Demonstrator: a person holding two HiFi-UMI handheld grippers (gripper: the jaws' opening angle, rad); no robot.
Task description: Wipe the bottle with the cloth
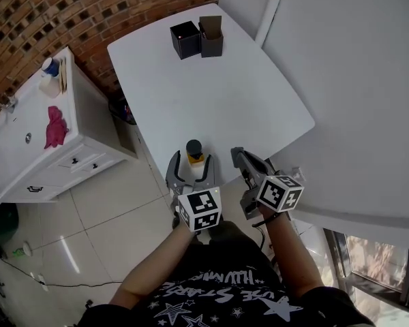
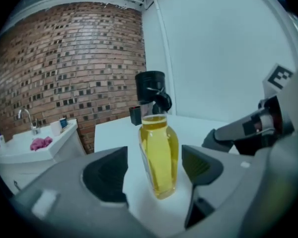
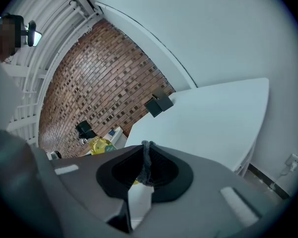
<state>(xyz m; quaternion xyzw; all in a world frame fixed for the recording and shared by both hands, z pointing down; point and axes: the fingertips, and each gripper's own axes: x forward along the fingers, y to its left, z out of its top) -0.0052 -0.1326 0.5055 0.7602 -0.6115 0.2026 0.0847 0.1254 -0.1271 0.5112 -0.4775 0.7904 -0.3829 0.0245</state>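
A black box (image 1: pixel 185 39) and a taller dark box (image 1: pixel 211 41) stand side by side at the white table's (image 1: pixel 259 107) far end; a white sink cabinet (image 1: pixel 88 138) stands left.

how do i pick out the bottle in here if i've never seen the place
Find the white table in the middle of the room. At its near edge, the bottle stands upright between the open jaws of the left claw. It is clear, with yellow liquid and a black cap, unlike the two dark boxes at the far end.
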